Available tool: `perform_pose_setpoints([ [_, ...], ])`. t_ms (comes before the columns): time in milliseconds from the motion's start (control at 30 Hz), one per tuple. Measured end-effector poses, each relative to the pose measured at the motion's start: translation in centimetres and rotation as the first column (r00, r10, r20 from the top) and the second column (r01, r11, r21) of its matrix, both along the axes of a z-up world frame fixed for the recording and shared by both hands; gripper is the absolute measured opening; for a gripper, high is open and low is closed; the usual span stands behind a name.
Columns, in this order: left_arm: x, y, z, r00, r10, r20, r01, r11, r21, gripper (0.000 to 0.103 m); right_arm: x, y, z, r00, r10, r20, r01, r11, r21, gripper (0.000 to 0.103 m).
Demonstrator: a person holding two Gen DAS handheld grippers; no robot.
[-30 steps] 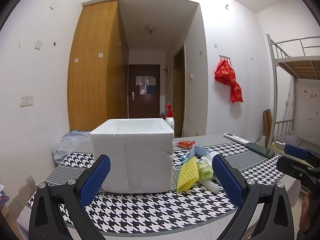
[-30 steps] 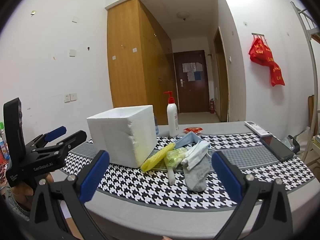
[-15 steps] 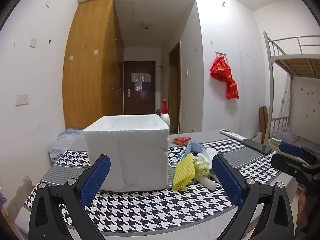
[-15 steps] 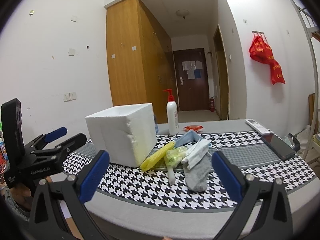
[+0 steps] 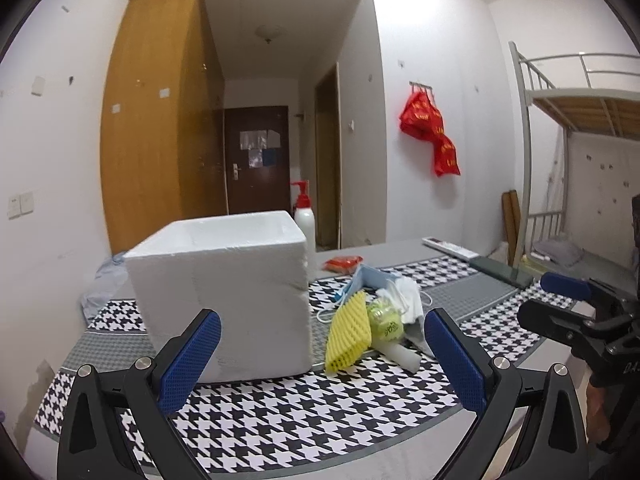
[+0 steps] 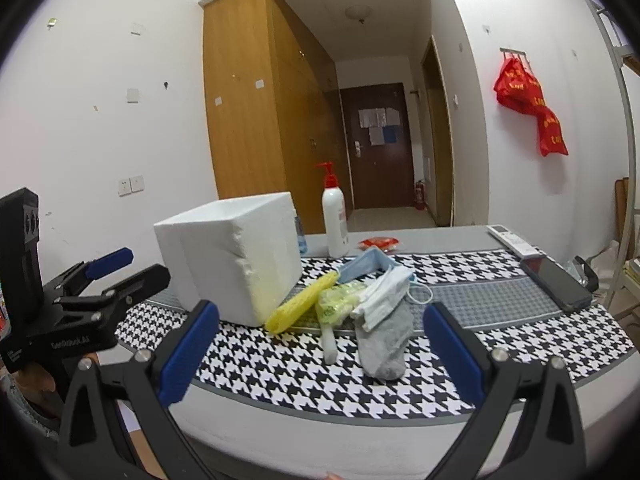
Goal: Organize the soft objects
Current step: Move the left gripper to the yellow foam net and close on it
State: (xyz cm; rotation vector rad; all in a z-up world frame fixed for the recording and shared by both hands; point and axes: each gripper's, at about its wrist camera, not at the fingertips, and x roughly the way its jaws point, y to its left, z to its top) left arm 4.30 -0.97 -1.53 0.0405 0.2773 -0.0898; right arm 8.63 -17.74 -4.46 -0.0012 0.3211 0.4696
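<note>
A white foam box (image 5: 224, 292) (image 6: 232, 264) stands open-topped on the houndstooth table cover (image 5: 312, 412). Right of it lies a pile of soft things: a yellow foam net (image 5: 347, 334) (image 6: 302, 308), a green-printed plastic bag (image 5: 386, 320) (image 6: 338, 300), white cloths (image 6: 382, 292), a grey sock (image 6: 386, 338) and a blue face mask (image 5: 366, 282) (image 6: 364, 266). My left gripper (image 5: 320, 364) is open and empty, in front of the box. My right gripper (image 6: 320, 352) is open and empty, short of the pile.
A white pump bottle (image 6: 335, 220) with a red top stands behind the box. A red packet (image 6: 378, 243), a remote (image 6: 510, 240) and a phone (image 6: 556, 284) lie at the back and right. A bunk bed (image 5: 580, 120) stands right.
The left gripper's view has swung to the right and tilted, so the box sits further left and closer. The right gripper has barely moved. Both stay open.
</note>
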Motion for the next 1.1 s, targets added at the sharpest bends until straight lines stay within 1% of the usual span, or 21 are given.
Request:
perform_pose_setpoints([
  [167, 1.5, -0.2, -0.5, 0.998, -0.036, -0.047, 0.035, 0.999, -0.011, 0.102, 1.3, -0.3, -0.6, 0.999, -0.021, -0.026, 0.020, 1.000, -0.014, 0.103],
  [267, 2.3, -0.5, -0.8, 0.993, -0.089, -0.074, 0.088, 0.996, -0.022, 0.102, 2.2, -0.4, -1.1, 0.998, -0.028, -0.053, 0.027, 0.999, -0.020, 0.103],
  [367, 3.2, -0.9, -1.3, 0.987, -0.119, -0.110, 0.116, 0.993, -0.029, 0.102, 2.9, -0.5, -1.7, 0.997, -0.035, -0.069, 0.033, 0.999, -0.029, 0.103],
  [467, 4.2, -1.5, -2.0, 0.980, -0.122, -0.160, 0.122, 0.992, -0.010, 0.102, 3.5, -0.8, -2.5, 0.995, -0.044, -0.089, 0.042, 0.999, -0.028, 0.103],
  [533, 4.9, -1.9, -2.1, 0.976, -0.121, -0.179, 0.124, 0.992, 0.003, 0.102, 4.1, -1.3, -2.9, 0.993, -0.048, -0.106, 0.046, 0.999, -0.022, 0.103],
  [633, 5.7, -2.4, -2.3, 0.978, -0.105, -0.181, 0.113, 0.993, 0.036, 0.102, 4.9, -1.6, -3.3, 0.990, -0.057, -0.129, 0.055, 0.998, -0.014, 0.103],
  [833, 7.7, -3.8, -3.2, 0.969, -0.094, -0.230, 0.124, 0.985, 0.119, 0.102, 6.2, -2.3, -3.9, 0.986, -0.061, -0.153, 0.060, 0.998, -0.011, 0.103],
  [933, 8.3, -4.3, -3.6, 0.964, -0.110, -0.244, 0.145, 0.981, 0.130, 0.102, 6.7, -2.4, -4.4, 0.983, -0.060, -0.171, 0.059, 0.998, -0.012, 0.103],
  [1100, 9.5, -5.2, -3.8, 0.959, -0.106, -0.261, 0.154, 0.973, 0.170, 0.101, 7.3, -2.5, -4.7, 0.982, -0.061, -0.179, 0.059, 0.998, -0.015, 0.103],
])
